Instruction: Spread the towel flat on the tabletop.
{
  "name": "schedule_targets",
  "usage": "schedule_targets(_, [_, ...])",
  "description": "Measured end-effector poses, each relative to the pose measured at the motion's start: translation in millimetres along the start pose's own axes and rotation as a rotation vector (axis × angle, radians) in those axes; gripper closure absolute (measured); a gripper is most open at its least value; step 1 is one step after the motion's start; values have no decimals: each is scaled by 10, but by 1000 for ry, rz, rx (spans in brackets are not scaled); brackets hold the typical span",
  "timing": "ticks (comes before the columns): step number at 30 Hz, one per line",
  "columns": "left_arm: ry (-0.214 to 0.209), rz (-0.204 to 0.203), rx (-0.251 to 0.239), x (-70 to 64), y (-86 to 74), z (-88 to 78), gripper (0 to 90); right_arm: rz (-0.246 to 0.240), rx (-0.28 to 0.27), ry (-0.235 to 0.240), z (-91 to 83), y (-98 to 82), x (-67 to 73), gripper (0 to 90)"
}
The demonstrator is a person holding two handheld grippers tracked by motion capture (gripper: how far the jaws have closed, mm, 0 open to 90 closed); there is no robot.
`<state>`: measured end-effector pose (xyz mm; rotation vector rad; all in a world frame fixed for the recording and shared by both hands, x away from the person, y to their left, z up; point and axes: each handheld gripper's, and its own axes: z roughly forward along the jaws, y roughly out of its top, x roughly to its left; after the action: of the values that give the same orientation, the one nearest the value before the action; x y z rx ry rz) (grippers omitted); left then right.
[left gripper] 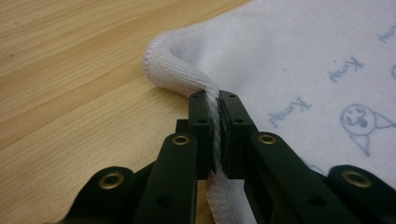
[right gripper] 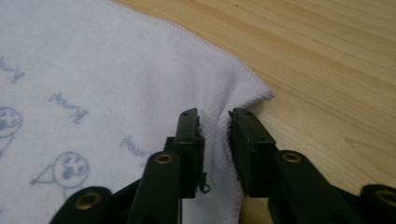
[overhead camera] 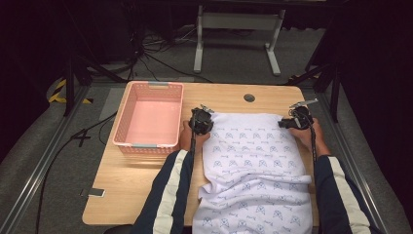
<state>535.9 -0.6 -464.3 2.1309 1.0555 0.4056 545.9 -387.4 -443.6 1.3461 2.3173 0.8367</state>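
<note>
Left hand-held gripper [left gripper: 214, 100] pinches the towel [left gripper: 299, 60] hem (right hand-held gripper [right gripper: 214, 116] straddles it, jaws apart).

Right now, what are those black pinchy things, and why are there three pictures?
A person sits at a wooden table and holds a black gripper in each hand, like big tongs. One picture looks down from above. The other two come from little cameras riding on the grippers, so you see their jaws up close. A white towel with small blue drawings lies on the table, next to a pink basket. The left gripper pinches one far corner of the towel. The right gripper has the other far corner between its jaws, with a small gap left.
</note>
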Motion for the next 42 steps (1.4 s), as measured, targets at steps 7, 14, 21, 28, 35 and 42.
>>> schedule_targets(7, [8, 6, 10, 1, 93, 61, 858, -12, -3, 2, -2, 7, -8, 831])
schedule_targets(14, [1, 2, -38, 9, 356, 42, 860, 4, -101, -12, -184, 10, -96, 835])
schedule_targets(21, [-46, 51, -105, -202, 470, -162, 861, -11, -179, 50, -458, 8, -45, 835])
schedule_targets(28, [-160, 168, -207, -511, 295, -721, 860, -154, -247, 128, -882, -132, 296, 836])
schedule_targets(35, [-172, 426, -169, -917, -198, -1225, 860, -310, -295, 217, -1392, -582, 704, 835])
schedule_targets(42, [-293, 495, -84, -1104, -748, -1436, 857, -445, -212, 300, -1580, -1067, 1095, 833])
